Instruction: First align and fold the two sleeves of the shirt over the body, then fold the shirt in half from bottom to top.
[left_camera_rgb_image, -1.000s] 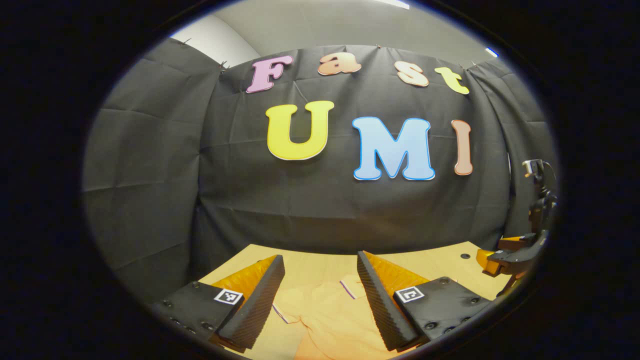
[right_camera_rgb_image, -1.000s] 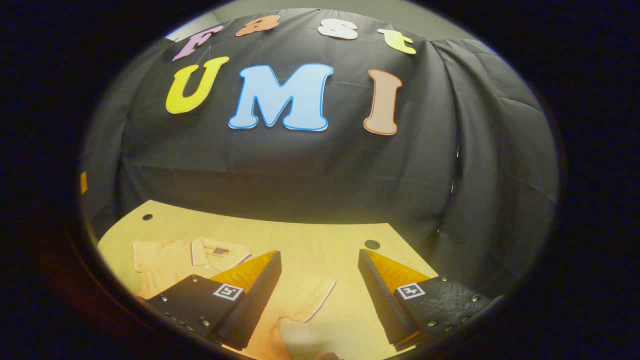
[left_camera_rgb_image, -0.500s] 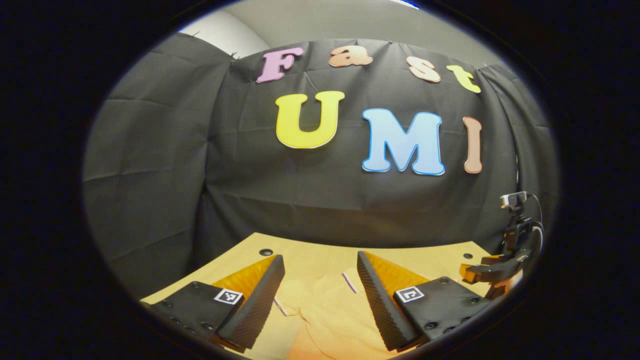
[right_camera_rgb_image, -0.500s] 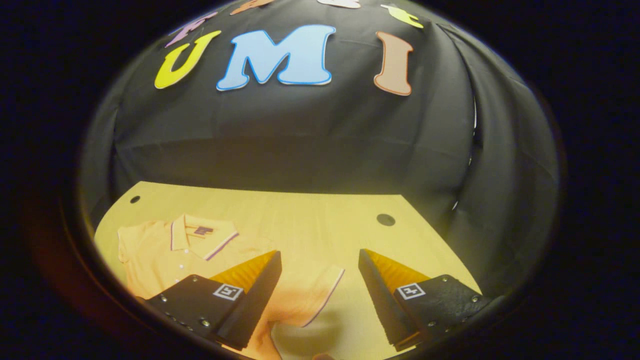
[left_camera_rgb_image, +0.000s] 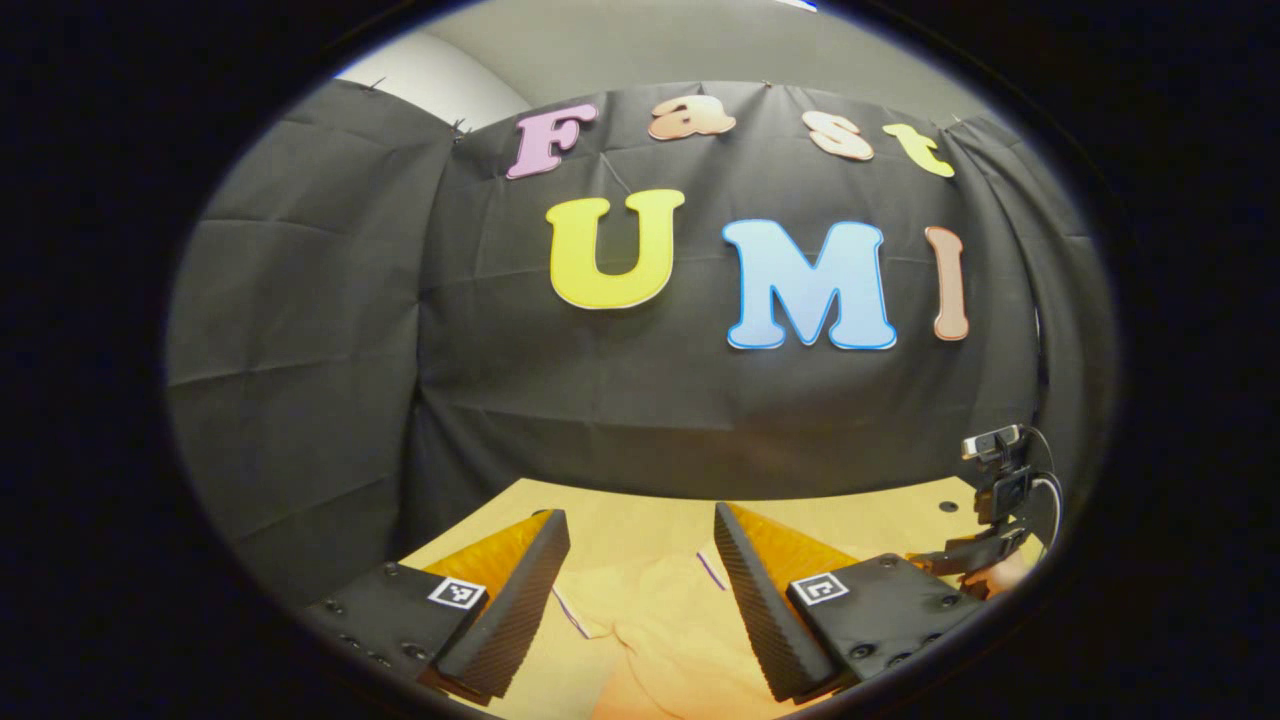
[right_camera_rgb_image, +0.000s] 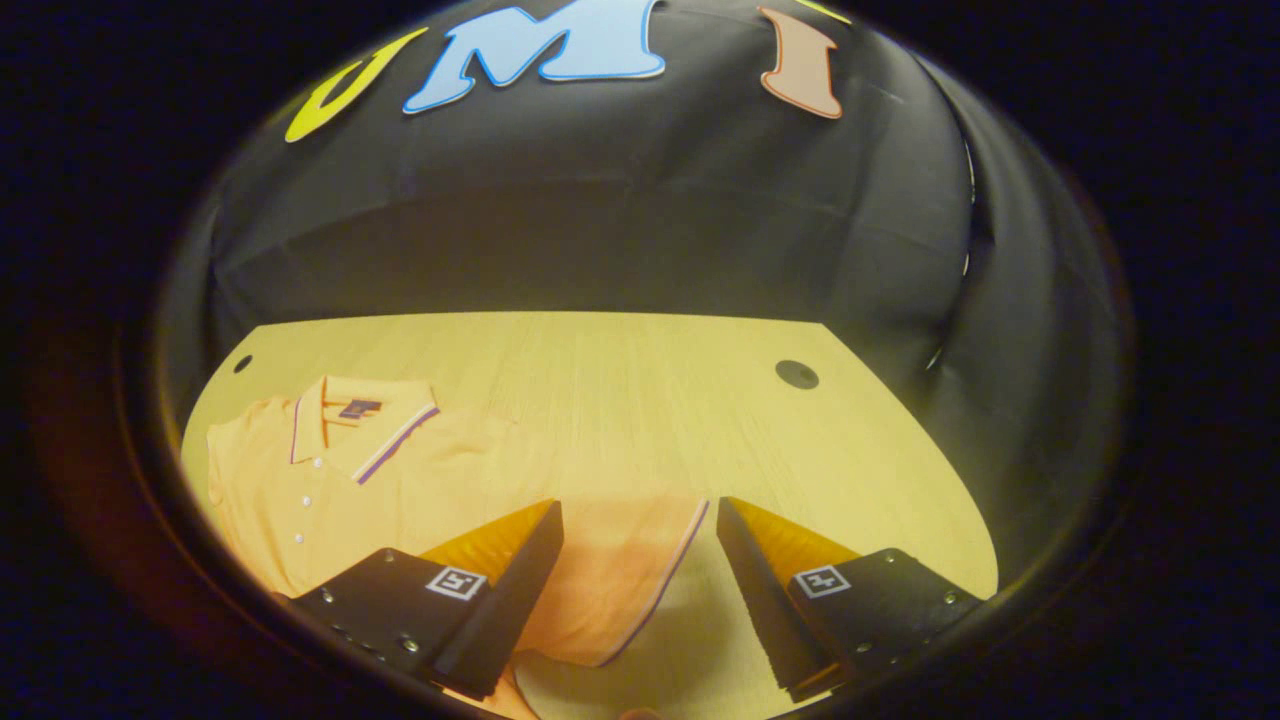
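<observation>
An orange polo shirt (right_camera_rgb_image: 330, 480) lies flat on a pale wooden worktop (right_camera_rgb_image: 620, 400), collar (right_camera_rgb_image: 345, 425) toward the black cloth wall, its long axis running from the wall back toward the camera. In the right gripper view, the right gripper (right_camera_rgb_image: 640, 545) hovers wide open and empty above the shirt's sleeve (right_camera_rgb_image: 620, 575), whose striped cuff lies between the fingers. In the left gripper view, the left gripper (left_camera_rgb_image: 640, 555) is likewise wide open and empty above the shirt.
</observation>
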